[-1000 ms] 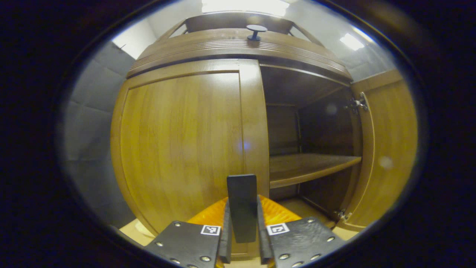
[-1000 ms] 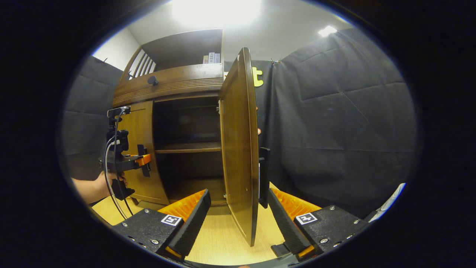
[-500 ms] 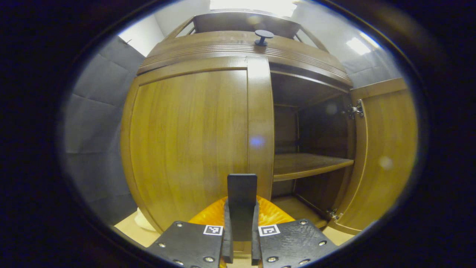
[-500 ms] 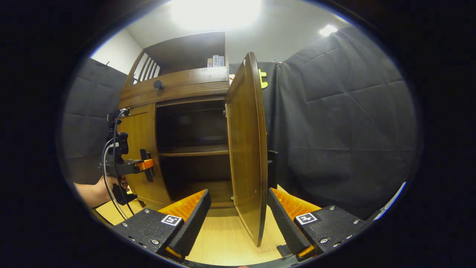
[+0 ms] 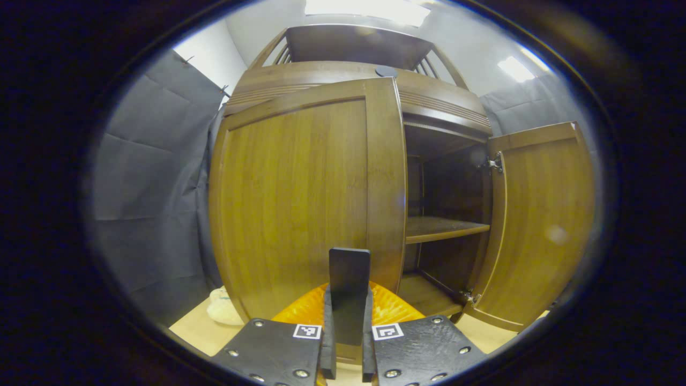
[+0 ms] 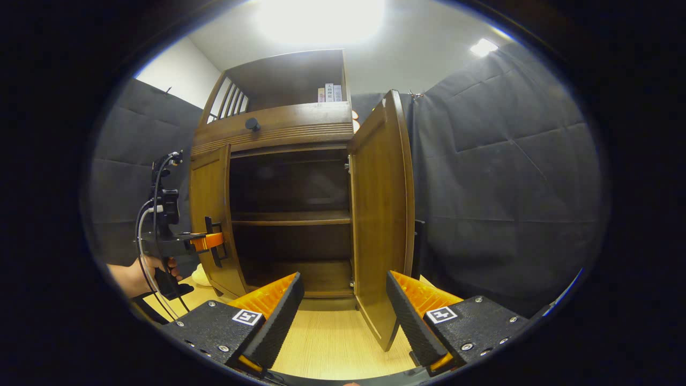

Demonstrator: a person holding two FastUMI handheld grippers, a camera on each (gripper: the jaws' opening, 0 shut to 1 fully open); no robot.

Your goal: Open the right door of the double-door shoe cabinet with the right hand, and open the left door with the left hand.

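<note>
My left gripper (image 5: 347, 343) is clamped on the handle (image 5: 349, 279) of the left door (image 5: 300, 198) at 12 o'clock, a stiff hinged panel that looks weighty. My right gripper (image 6: 343, 311), fingers apart, has the right door (image 6: 383, 214) standing open at 1 o'clock.

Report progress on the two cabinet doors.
Done: the right door stands wide open, and the right tongs are open and off it. In hand: the left tongs are shut on the left door's handle. Left: swinging the left door fully open.
</note>
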